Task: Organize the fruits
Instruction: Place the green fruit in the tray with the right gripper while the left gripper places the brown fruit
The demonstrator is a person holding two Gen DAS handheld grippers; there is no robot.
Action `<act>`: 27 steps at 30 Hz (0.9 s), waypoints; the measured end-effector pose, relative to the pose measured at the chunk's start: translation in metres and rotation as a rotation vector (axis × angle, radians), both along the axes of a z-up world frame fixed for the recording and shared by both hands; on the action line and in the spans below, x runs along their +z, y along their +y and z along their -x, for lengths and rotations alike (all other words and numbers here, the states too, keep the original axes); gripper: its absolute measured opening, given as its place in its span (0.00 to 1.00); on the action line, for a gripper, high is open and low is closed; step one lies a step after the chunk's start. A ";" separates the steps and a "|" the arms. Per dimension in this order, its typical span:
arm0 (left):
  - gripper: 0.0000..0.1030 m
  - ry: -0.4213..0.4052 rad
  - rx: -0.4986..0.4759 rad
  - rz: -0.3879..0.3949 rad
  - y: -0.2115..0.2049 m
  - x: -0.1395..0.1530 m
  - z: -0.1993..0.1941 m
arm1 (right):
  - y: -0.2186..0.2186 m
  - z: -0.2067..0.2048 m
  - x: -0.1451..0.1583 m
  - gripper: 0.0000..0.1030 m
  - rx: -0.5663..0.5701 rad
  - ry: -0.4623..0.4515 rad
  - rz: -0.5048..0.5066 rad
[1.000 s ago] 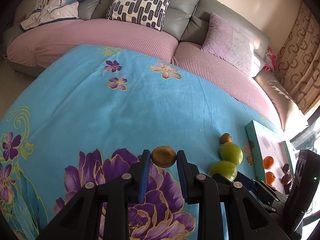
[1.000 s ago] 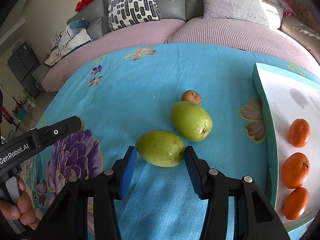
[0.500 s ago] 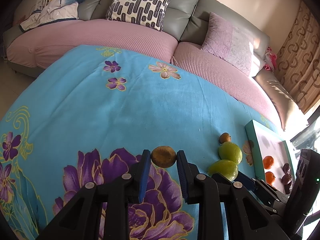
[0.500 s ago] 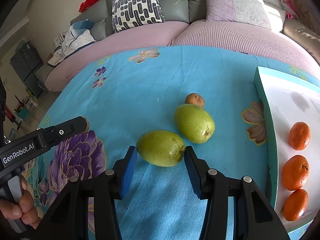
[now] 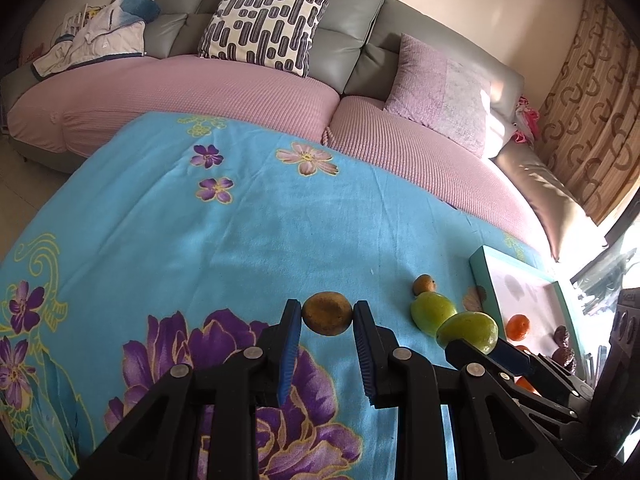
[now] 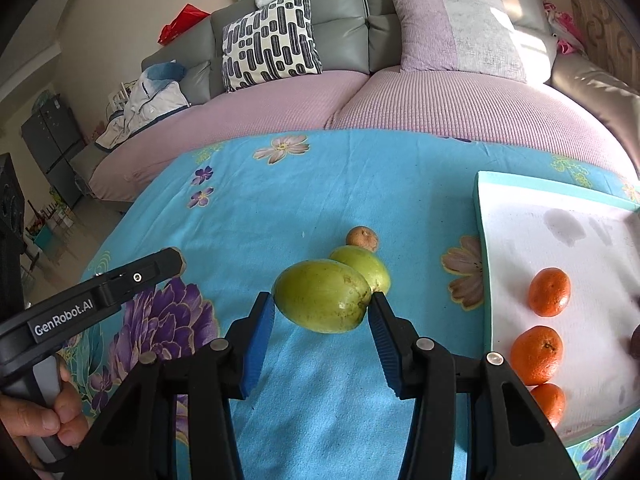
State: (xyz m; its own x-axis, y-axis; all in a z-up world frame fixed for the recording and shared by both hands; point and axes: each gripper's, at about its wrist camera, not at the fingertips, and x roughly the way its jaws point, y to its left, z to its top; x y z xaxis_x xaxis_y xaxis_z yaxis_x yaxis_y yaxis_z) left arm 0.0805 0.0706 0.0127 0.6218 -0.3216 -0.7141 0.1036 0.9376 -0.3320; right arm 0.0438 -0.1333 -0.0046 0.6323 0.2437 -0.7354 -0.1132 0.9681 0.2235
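Note:
My left gripper (image 5: 326, 312) is shut on a round brown fruit (image 5: 327, 314), held just above the blue flowered cloth. My right gripper (image 6: 322, 304) is shut on a green mango (image 6: 322, 296), which hangs above the cloth and partly covers a second green mango (image 6: 372, 266). A small brown-orange fruit (image 6: 362, 238) lies just behind that one. To the right sits a white tray with a teal rim (image 6: 484, 240) holding three oranges (image 6: 549, 291). In the left wrist view the held mango (image 5: 468, 330) shows at the right, and dark fruits (image 5: 562, 336) lie in the tray.
A pink-covered grey sofa with a patterned pillow (image 6: 270, 40) and a lilac pillow (image 5: 440, 88) curves behind the table. Clothes (image 5: 96, 44) are piled at its left end. A hand (image 6: 40, 420) holds the left gripper's handle at lower left.
Both grippers have risen with their fruits. The green mango has come up off the cloth and now overlaps the second mango. The brown fruit stays clamped in the left gripper.

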 end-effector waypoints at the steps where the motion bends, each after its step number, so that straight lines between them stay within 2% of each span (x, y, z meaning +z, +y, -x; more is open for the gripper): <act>1: 0.28 -0.008 -0.004 0.000 -0.002 0.003 0.001 | -0.003 0.000 0.001 0.49 -0.007 0.002 -0.001; 7: 0.28 -0.040 -0.043 -0.008 -0.020 0.014 0.004 | -0.033 0.009 0.012 0.49 -0.073 -0.021 0.000; 14: 0.28 -0.071 -0.115 -0.033 -0.053 0.024 0.010 | -0.092 0.021 0.019 0.49 -0.220 -0.024 0.010; 24: 0.28 -0.071 -0.258 -0.048 -0.117 0.028 0.015 | -0.176 0.042 0.023 0.49 -0.436 -0.015 0.068; 27: 0.28 -0.050 -0.314 -0.032 -0.139 0.026 0.014 | -0.196 0.046 0.022 0.49 -0.481 -0.015 0.065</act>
